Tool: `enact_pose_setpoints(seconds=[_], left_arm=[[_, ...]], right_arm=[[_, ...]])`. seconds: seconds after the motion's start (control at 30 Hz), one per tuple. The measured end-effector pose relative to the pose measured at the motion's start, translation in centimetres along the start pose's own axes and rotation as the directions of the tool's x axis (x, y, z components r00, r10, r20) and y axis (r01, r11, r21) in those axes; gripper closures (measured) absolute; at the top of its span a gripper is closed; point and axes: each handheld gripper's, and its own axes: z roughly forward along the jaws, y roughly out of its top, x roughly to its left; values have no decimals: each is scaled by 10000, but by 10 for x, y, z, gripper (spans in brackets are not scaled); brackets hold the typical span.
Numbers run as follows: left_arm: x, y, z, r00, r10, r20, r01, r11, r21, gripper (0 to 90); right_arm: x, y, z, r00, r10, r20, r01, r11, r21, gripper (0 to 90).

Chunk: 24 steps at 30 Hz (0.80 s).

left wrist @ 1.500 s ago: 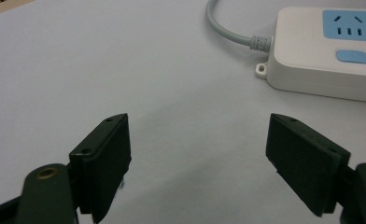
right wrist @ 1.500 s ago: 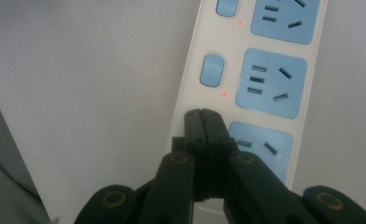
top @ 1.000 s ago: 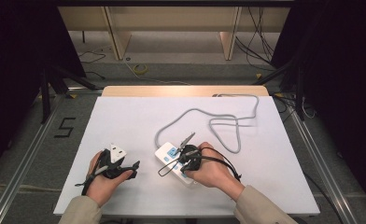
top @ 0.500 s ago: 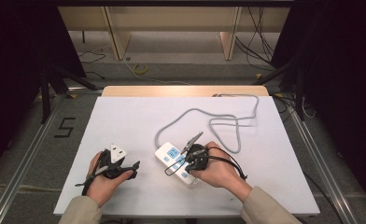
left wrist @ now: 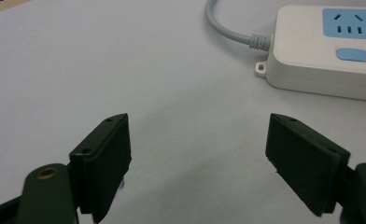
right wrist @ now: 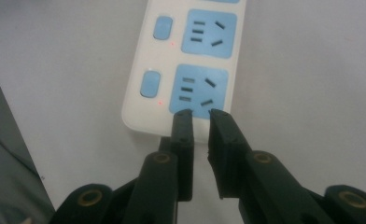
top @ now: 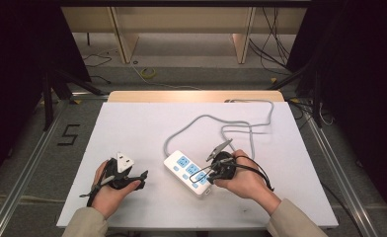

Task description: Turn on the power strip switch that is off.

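A white power strip (top: 184,165) with blue sockets and blue switches lies at an angle near the front of the white table (top: 132,128). Its grey cable (top: 201,118) loops off toward the back right. My right gripper (top: 200,177) is shut with nothing in it. In the right gripper view its tips (right wrist: 200,114) hover at the end socket of the power strip (right wrist: 190,70), and small red lights glow beside the switches. My left gripper (top: 142,180) rests to the left of the strip. Its jaws (left wrist: 198,122) stand wide open over bare table, with the power strip (left wrist: 330,56) and cable (left wrist: 228,28) ahead.
The table's front edge is just under both hands. A black "5" mark (top: 69,134) sits on the floor to the left. Metal rails (top: 329,163) run along both sides. Wooden furniture (top: 127,39) and loose floor cables (top: 275,29) lie beyond the back edge.
My right gripper has drawn back along the power strip toward its near end, uncovering more of the sockets. The left gripper has stayed put.
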Motion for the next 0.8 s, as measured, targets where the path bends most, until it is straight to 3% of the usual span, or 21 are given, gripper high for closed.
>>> enact_pose_setpoints(seconds=[0.8], left_arm=[[1, -2, 1, 10000, -46, -35, 46, 10000, 1, 219]], right_arm=[[-32, -58, -10, 9931, 1140, 271, -1113, 9899, -874, 609]])
